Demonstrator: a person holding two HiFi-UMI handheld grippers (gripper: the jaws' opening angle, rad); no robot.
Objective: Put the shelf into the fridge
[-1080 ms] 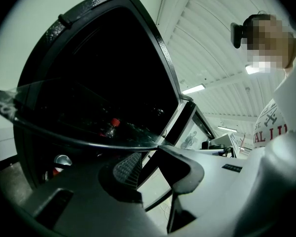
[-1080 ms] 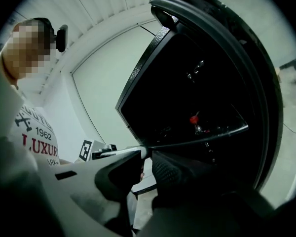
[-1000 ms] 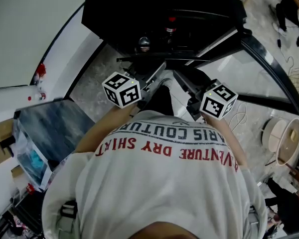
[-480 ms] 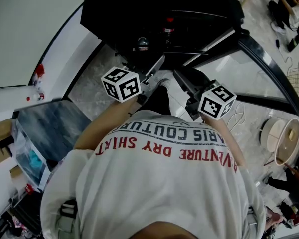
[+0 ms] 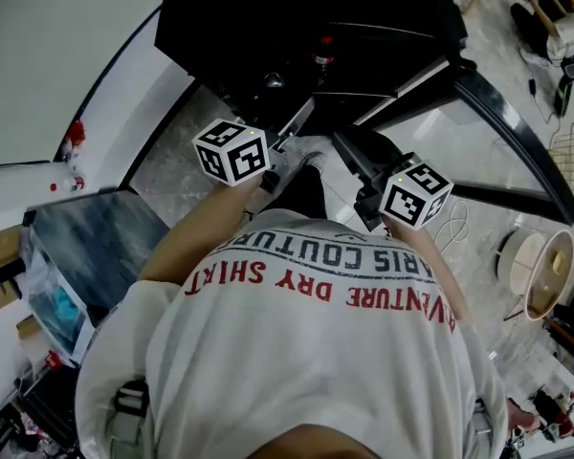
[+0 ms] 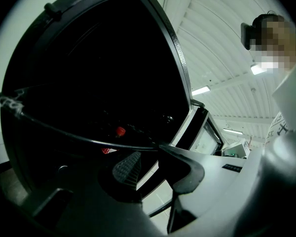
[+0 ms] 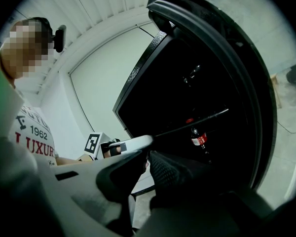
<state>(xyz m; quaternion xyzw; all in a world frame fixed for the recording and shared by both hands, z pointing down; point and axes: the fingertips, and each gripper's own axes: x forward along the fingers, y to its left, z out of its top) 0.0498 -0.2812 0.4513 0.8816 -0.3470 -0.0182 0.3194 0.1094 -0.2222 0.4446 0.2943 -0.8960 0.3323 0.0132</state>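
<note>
The black fridge [image 5: 306, 17] stands open in front of me. The shelf [image 6: 79, 135] is a thin dark-rimmed panel with a white front strip [image 7: 130, 143], and it reaches level into the dark cabinet. My left gripper [image 6: 148, 162] holds its rim at one end, where the rim crosses the jaw tips. My right gripper [image 7: 147, 163] has just been closing and is now shut on the white strip at the other end. In the head view the left gripper [image 5: 289, 130] and the right gripper [image 5: 342, 143] point at the fridge mouth, and darkness hides most of the shelf.
A red-capped cola bottle [image 7: 200, 139] stands inside the fridge, below the shelf. The glass fridge door [image 5: 502, 127] swings open on the right. A grey bin [image 5: 96, 242] sits at the left and round stools [image 5: 540, 266] at the right. My torso fills the lower head view.
The left gripper has moved a little towards the fridge, and the shelf's front rim has slid deeper into the dark opening. The right gripper has stayed where it was.
</note>
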